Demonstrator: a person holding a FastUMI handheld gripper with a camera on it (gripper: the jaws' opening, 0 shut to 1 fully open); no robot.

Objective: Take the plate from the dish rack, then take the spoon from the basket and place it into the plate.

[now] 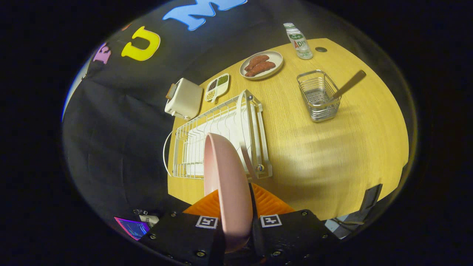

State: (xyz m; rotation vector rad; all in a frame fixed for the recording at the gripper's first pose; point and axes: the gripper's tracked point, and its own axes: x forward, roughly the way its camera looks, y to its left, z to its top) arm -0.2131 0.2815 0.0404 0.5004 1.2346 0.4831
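Note:
A pink plate (227,184) stands on edge between my fingers, with my gripper (236,218) shut on its rim. It is lifted above the near end of the white wire dish rack (218,136), which lies on the wooden table (325,155) just beyond the fingers. To the right of the rack stands a wire basket (318,96). A spoon (349,85) leans in it, its handle sticking out up and to the right.
Beyond the rack are a white toaster (183,98), a small divided dish (217,87) and a plate of sausages (261,64). A white bottle (299,41) stands at the far edge. The table's right half is bare wood.

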